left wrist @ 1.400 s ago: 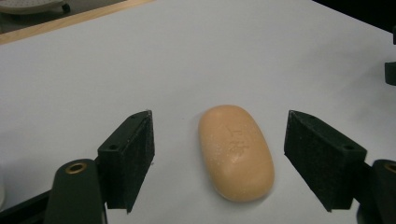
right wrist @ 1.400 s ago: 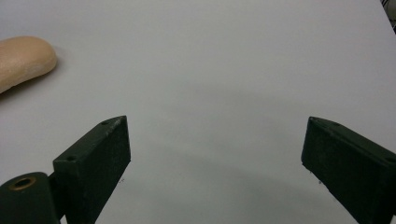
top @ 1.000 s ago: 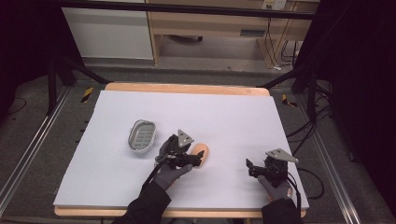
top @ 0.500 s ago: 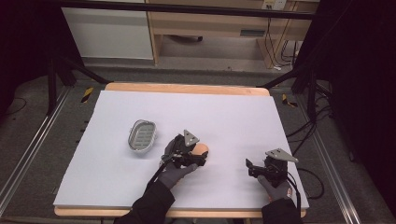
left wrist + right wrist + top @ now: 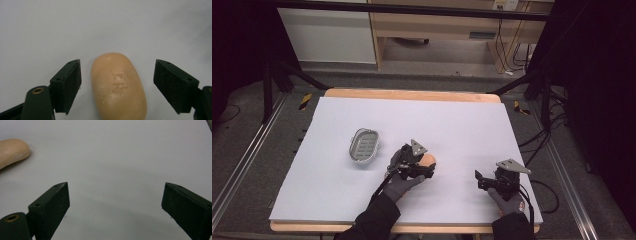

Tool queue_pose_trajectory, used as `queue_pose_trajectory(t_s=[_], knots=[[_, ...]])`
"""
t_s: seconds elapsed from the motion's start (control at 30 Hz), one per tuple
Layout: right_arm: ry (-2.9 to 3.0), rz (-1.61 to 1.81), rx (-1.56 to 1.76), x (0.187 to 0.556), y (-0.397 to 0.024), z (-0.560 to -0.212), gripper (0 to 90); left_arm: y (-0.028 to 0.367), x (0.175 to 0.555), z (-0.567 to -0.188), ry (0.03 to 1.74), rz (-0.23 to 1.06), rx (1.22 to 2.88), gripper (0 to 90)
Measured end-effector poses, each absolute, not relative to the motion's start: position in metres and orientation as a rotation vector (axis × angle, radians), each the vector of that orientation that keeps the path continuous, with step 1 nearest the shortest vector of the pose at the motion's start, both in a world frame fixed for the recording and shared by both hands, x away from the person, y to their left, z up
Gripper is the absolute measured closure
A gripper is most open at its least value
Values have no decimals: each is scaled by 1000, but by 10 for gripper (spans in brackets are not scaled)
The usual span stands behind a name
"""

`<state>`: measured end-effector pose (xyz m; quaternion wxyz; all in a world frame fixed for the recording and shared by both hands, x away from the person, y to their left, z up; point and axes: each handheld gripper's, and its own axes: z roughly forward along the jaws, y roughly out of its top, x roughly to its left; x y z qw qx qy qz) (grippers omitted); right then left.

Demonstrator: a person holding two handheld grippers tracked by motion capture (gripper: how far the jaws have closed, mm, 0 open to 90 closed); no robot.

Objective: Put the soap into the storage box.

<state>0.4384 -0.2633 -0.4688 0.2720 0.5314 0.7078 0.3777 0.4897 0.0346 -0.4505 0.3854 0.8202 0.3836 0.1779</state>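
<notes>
my left gripper (image 5: pixel 117 87) has its jaws apart, and they have just been opening; the bar of soap (image 5: pixel 118 85) lies between them on the white table cover (image 5: pixel 75 27), with a clear gap to each pad, a narrow one on the left pad's side and a wider one on the right pad's. the soap is a tan, rounded oblong with a worn stamp on its top face, lying flat with its long axis running away from me along the jaws. from the high view, my left gripper (image 5: pixel 430 167) sits low over the soap (image 5: pixel 429 160), which peeks out just past the gripper's far side. off to the far left of that gripper, well apart from it, stands a grey soap dish (image 5: pixel 363 146) with a slotted bottom. my right gripper (image 5: pixel 115 207) rests with its jaws wide apart and nothing between them, just bare cover; the soap (image 5: pixel 12 151) lies away to its upper left. in the high view the right gripper (image 5: pixel 479 181) sits near the table's front edge, well apart from the left one.
</notes>
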Motion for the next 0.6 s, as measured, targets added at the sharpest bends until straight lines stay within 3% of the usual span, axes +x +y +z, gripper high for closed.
queue_pose_trajectory(t_s=[0.6], knots=[[1909,1011,1431,438,-263,-469,80,27,493,-462,985,445,2146,220]])
